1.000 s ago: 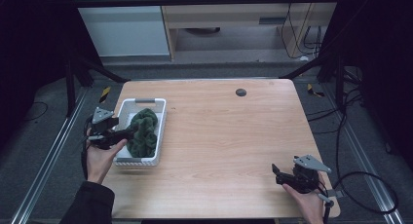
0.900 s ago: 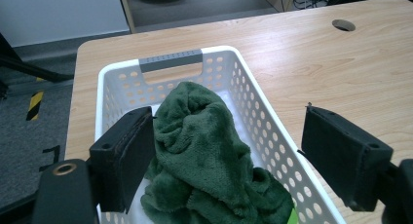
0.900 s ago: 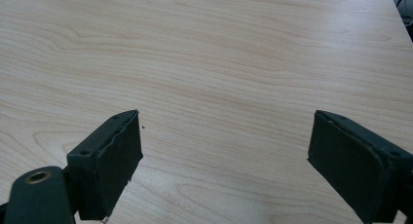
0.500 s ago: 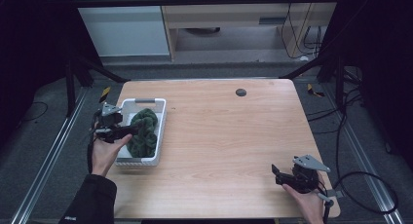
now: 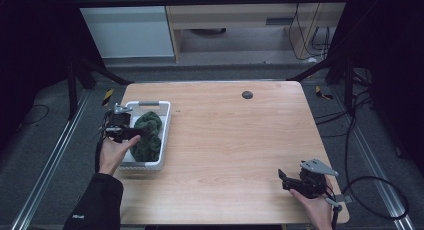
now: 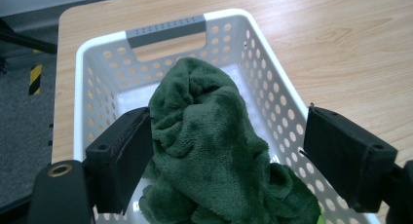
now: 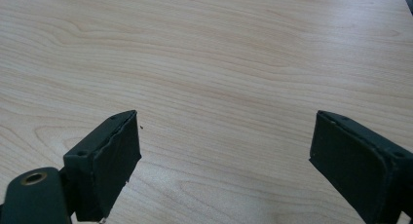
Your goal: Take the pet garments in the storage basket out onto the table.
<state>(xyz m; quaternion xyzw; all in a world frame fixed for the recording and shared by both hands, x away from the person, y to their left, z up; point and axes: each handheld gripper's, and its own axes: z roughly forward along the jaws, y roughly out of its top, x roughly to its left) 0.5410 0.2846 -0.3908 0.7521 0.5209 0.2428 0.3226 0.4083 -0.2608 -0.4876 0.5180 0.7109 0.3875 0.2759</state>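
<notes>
A white basket (image 5: 162, 121) with small round holes in its walls sits at about nine o'clock on the wooden table (image 5: 240, 140), close to the edge, its grey handle (image 6: 165, 31) at the far end. A dark green towel (image 5: 148, 135) lies bunched up inside it, heaped above the rim. The left gripper (image 6: 221, 153) hangs over the basket's near end with its jaws spread wide; the towel rises between them, its pile brushing the inner face of one jaw and clear of the other. Over at about five o'clock, the right gripper (image 5: 283, 180) is held low near the table's front corner, jaws wide apart with bare wood between them. A small dark round disc (image 5: 247, 94) sits at twelve o'clock near the far edge.
</notes>
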